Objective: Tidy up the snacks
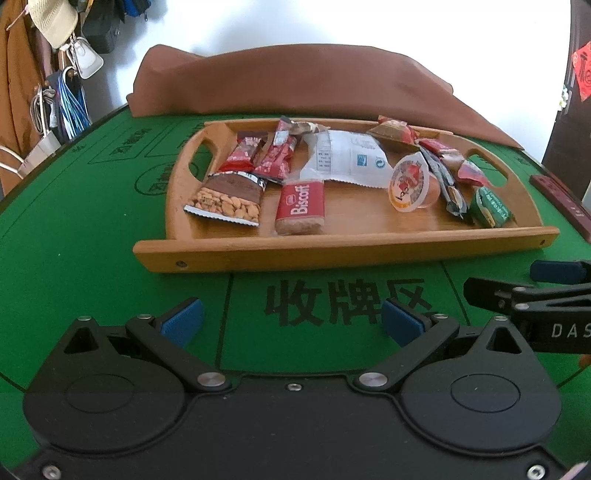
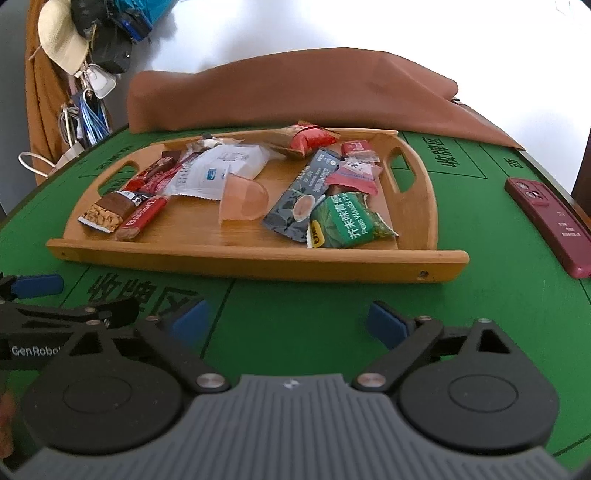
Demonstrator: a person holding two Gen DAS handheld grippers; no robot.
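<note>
A wooden tray (image 1: 332, 251) (image 2: 258, 264) sits on the green table and holds several snacks: a peanut packet (image 1: 227, 201) (image 2: 107, 214), a red Biscoff biscuit (image 1: 300, 208) (image 2: 142, 218), a white packet (image 1: 343, 158) (image 2: 218, 170), a jelly cup (image 1: 412, 182) (image 2: 242, 199), a dark sachet (image 2: 301, 199), a green pea packet (image 1: 489, 206) (image 2: 347, 221) and red wrappers (image 1: 266, 155) (image 2: 314, 138). My left gripper (image 1: 291, 323) is open and empty, hovering before the tray's near rim. My right gripper (image 2: 286, 325) is open and empty, also before the rim.
A red phone (image 2: 550, 221) (image 1: 561, 203) lies on the green mat (image 1: 74, 240) right of the tray. A brown cloth (image 1: 295, 81) (image 2: 295, 92) is heaped behind the tray. Bags and a hat (image 1: 51, 22) hang at far left.
</note>
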